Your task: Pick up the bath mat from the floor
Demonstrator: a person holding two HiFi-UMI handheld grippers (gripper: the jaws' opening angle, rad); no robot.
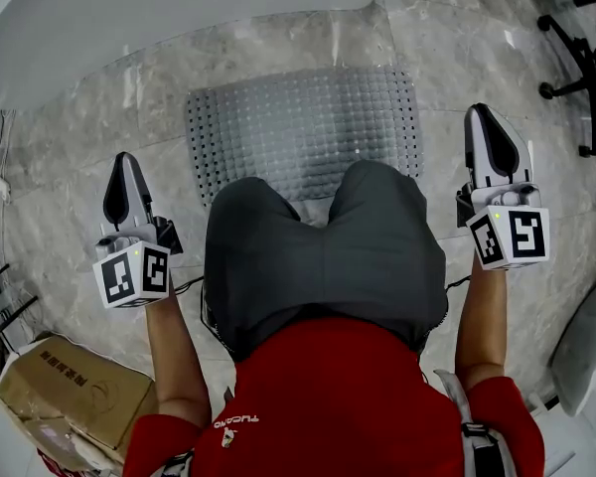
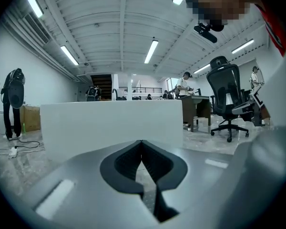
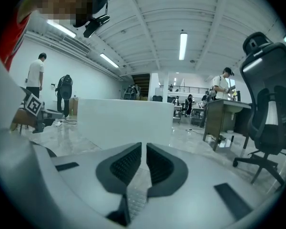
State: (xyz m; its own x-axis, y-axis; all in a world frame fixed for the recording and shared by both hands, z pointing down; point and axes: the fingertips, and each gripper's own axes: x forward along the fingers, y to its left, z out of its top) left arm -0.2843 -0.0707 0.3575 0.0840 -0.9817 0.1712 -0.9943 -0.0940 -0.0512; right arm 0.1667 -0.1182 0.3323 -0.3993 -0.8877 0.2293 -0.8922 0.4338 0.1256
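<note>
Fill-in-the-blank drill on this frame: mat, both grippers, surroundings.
1. The bath mat lies flat on the ____.
2. The fingers of the left gripper and the right gripper are ____, holding nothing.
3. The cardboard box sits on the person's ____ side.
4. The office chair stands on the person's ____ side.
Missing words: floor; shut; left; right.

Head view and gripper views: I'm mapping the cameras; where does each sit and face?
Head view: on the head, facing steeply down at the bath mat; knees, forearms, left gripper and right gripper show.
Left gripper view: on the left gripper, facing roughly level at a white block; its shut fingers show.
Right gripper view: on the right gripper, facing the same block; its shut fingers show.
Shared: both gripper views see the white block and an office chair.
</note>
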